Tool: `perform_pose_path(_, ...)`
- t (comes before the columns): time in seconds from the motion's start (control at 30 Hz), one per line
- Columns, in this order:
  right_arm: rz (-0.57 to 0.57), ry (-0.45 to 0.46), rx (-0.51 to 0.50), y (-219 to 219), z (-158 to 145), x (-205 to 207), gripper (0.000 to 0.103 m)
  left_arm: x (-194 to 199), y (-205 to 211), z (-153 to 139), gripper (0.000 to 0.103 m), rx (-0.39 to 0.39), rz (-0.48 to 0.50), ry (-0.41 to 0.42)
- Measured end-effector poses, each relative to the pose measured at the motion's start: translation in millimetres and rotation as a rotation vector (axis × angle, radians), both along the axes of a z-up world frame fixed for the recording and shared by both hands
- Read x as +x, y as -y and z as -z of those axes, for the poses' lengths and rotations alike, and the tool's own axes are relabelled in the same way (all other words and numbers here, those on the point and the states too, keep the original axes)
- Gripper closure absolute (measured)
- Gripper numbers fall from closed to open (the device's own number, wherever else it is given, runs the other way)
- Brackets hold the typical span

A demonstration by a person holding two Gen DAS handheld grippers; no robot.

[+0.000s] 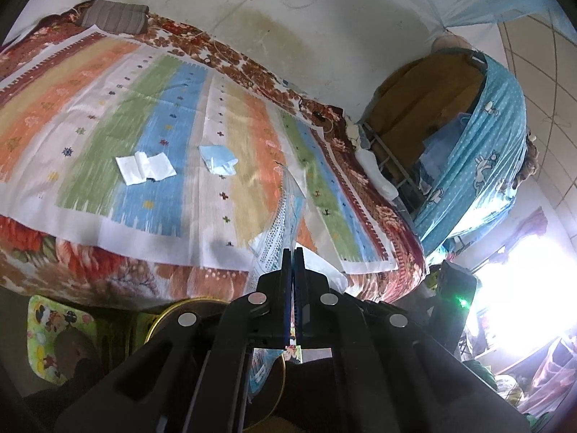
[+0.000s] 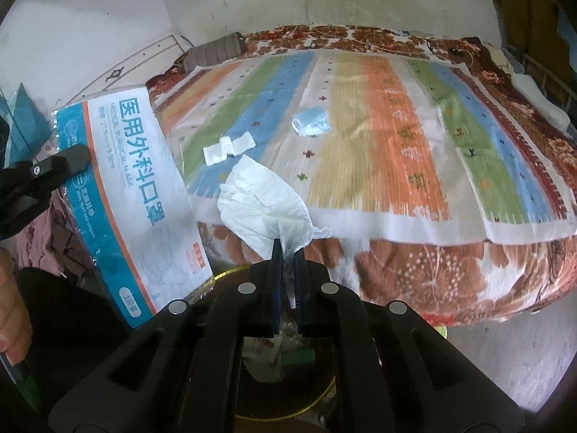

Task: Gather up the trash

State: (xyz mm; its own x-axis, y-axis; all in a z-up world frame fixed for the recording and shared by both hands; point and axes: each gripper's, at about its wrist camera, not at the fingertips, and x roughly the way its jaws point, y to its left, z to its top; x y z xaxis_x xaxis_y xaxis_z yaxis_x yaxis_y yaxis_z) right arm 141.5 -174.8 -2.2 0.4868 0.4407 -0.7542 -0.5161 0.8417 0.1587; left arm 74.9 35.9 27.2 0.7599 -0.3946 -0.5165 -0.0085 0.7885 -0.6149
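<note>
While both claws sit low at the near edge of the bed [image 2: 414, 267], each is pinching a piece of trash. L claw [image 1: 294, 252] is pressed together on a mask wrapper [image 1: 279, 223], a thin clear-and-blue plastic packet w/ printed text; in the L wrist view it stands edge-on, rising from betw. the fingers. In the R wrist view the same wrapper [image 2: 137, 195] shows flat, blue/white w/ an orange stripe, held at its left edge by the L claw [image 2: 77, 160], w/ part of a hand [image 2: 12, 306] at the far left. R claw [image 2: 287, 249] is shut on a crumpled white tissue [image 2: 267, 209], which fans up and to the left from the fingertips.

Below both claws is a round bin w/ a gold rim [image 2: 324, 393]; some scraps lie inside it, seen behind the R claw's fingers. Same rim [image 1: 169, 315] shows under the L claw.

Still on the bed, on the striped sheet [image 1: 234, 187]: a folded white paper [image 1: 144, 167], also [image 2: 227, 149], and just beside it, apart, a crumpled blue mask [image 1: 218, 160], also [image 2: 312, 121]. Both lie well apart from the claws, toward mid-bed. A grey striped pillow [image 1: 115, 18] lies at the far corner by the wall.
</note>
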Motion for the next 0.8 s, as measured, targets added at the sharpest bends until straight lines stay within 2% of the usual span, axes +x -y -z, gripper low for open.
perform_pose_path(0.27, 0.009, -0.030, -0.057, 1.9, 18.8, -21.6, 0.098, -7.4, 14.5, 12.0, 0.103, 0.035, 0.006, -0.036)
perform_pose_path(0.5, 0.021, -0.047, -0.121, -3.4, 34.2, -31.6, 0.098, -8.4, 23.5, 25.9, 0.103, 0.085, -0.029, -0.088)
perform_pose_path(0.8, 0.041, -0.140, -0.206, -13.5, 65.6, -30.3, 0.098, 1.7, 26.4, 55.1, 0.103, 0.099, -0.044, -0.235)
